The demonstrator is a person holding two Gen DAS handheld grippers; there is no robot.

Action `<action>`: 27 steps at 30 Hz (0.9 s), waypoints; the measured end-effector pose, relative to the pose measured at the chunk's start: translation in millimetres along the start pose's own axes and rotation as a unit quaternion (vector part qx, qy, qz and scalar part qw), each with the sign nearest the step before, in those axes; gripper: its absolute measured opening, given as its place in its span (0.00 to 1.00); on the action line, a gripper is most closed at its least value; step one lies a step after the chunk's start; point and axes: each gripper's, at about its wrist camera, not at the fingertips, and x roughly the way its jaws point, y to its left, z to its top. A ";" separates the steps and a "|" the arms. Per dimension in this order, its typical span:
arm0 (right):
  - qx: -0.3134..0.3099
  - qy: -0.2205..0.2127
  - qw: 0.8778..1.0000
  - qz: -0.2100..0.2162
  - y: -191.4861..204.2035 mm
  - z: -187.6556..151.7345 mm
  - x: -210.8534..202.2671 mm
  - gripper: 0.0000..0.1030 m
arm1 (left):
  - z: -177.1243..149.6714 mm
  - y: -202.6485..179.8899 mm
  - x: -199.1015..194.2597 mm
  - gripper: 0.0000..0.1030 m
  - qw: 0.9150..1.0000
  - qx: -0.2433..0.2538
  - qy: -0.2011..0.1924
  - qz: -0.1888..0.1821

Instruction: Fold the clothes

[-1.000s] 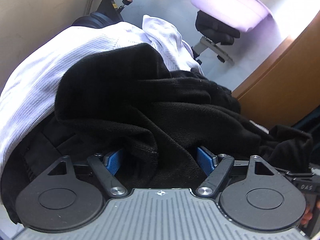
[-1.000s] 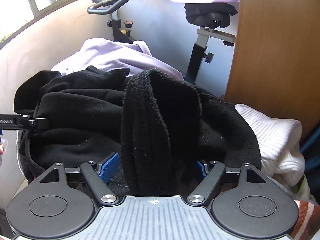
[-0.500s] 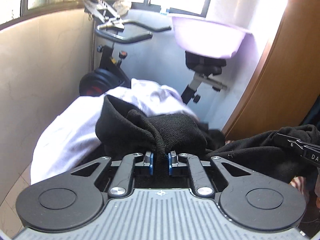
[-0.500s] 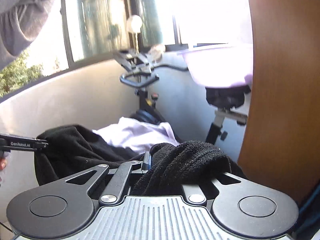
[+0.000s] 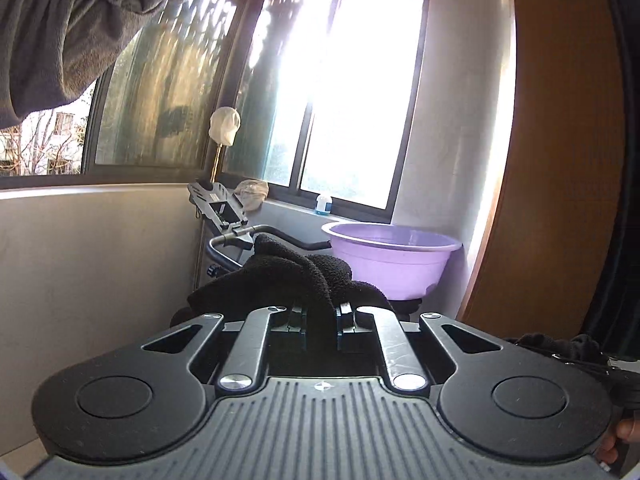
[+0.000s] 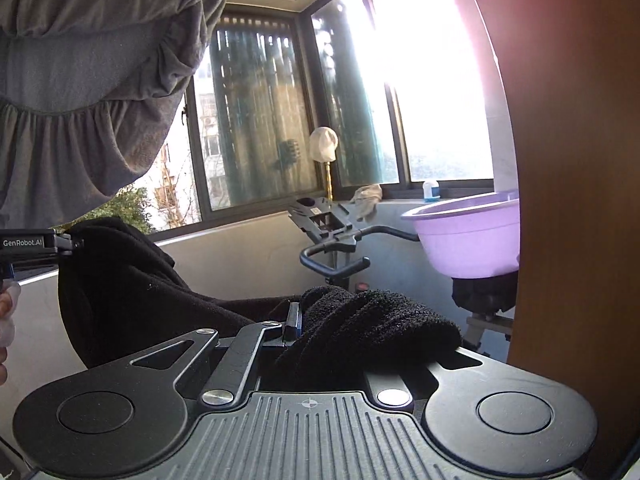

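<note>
Fleece, a black garment [image 6: 132, 292], hangs lifted in the air between both tools, the left gripper [image 5: 322, 326] pinched tight on one bunched edge and the right gripper [image 6: 320, 332] clamped on another, probably to spread it for folding.

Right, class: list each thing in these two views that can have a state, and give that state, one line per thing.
Left claw: shut on black garment.
Right claw: shut on black garment.
Black garment: lifted, hanging between the claws.
Grey cloth: hanging overhead.
Basin: upright, contents unseen.
Window: appears closed.
</note>
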 end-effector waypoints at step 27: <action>-0.018 0.120 0.992 0.019 118.6 -105.9 -220.0 0.04 | -120.5 -61.1 -213.5 0.12 0.986 -0.063 0.113 0.101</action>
